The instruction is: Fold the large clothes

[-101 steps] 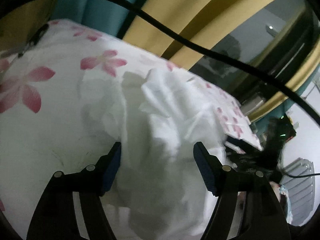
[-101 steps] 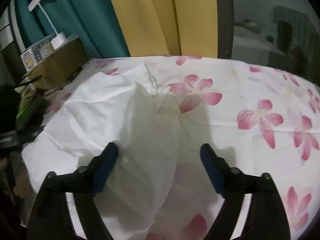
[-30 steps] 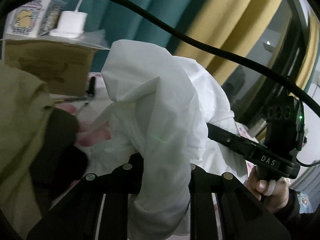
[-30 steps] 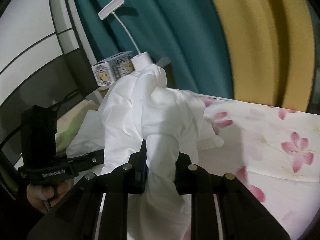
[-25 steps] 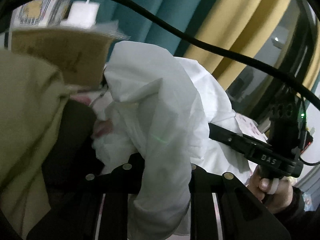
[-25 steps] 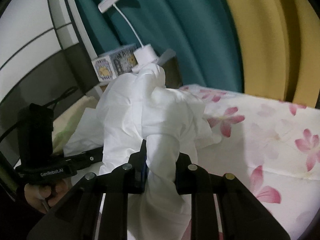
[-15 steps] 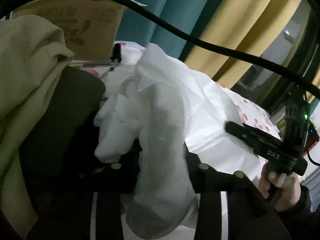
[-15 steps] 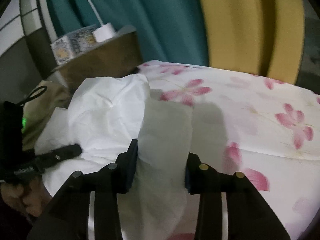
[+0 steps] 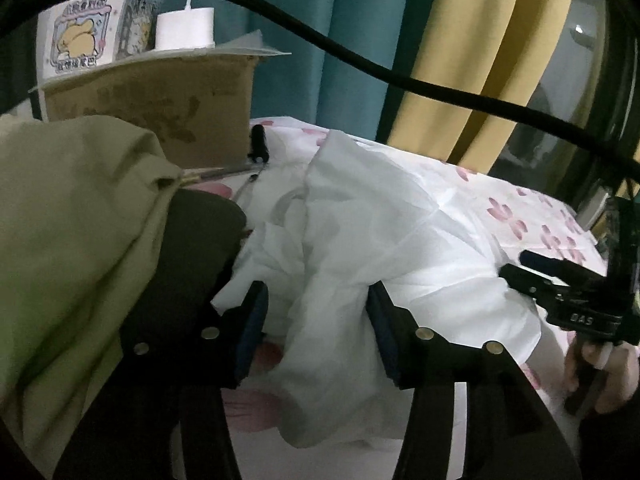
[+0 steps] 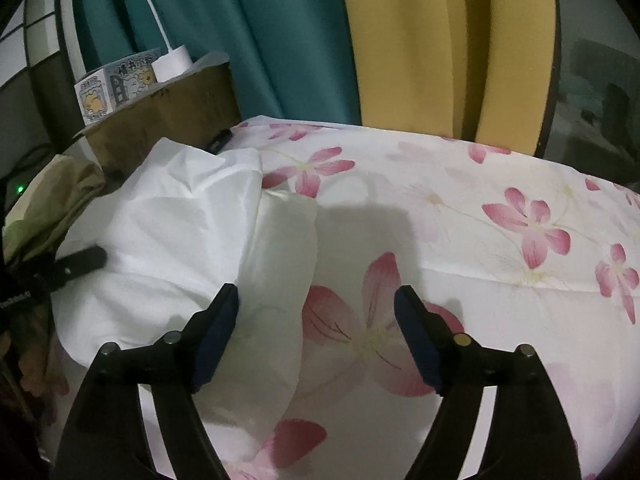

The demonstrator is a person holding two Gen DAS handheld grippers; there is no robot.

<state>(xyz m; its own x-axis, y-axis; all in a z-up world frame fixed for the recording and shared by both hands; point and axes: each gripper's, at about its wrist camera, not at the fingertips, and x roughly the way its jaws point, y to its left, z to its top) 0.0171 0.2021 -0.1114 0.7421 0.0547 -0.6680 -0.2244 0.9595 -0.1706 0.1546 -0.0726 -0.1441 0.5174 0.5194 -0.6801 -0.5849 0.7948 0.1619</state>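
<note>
The white garment [image 10: 172, 232] lies heaped on the bed's flowered sheet [image 10: 500, 216], toward the left edge and just in front of a cardboard box [image 9: 160, 104]. Both grippers are letting it go. The left gripper [image 9: 316, 334] has its jaws opening with a thick bunch of white cloth between them; the cloth looks slack, with a gap at the left pad, so I judge it is no longer pinched. The right gripper [image 10: 316, 332] has its jaws opening wide over the garment's right edge, which lies flat on the sheet with nothing pressed.

To do this release well, the jaws should part fully before either hand draws back, so no fold is dragged along. The heap is bunched rather than flat; the next grasp likely calls for finding a hem or corner and spreading the cloth toward the bare right side of the bed.

The only container is the cardboard box; what is inside cannot be seen. On its top stand a small printed carton [image 9: 78, 36] and the white base of a lamp [image 10: 173, 63]. An olive-green garment [image 9: 76, 220] sits at the left, touching the white one.
</note>
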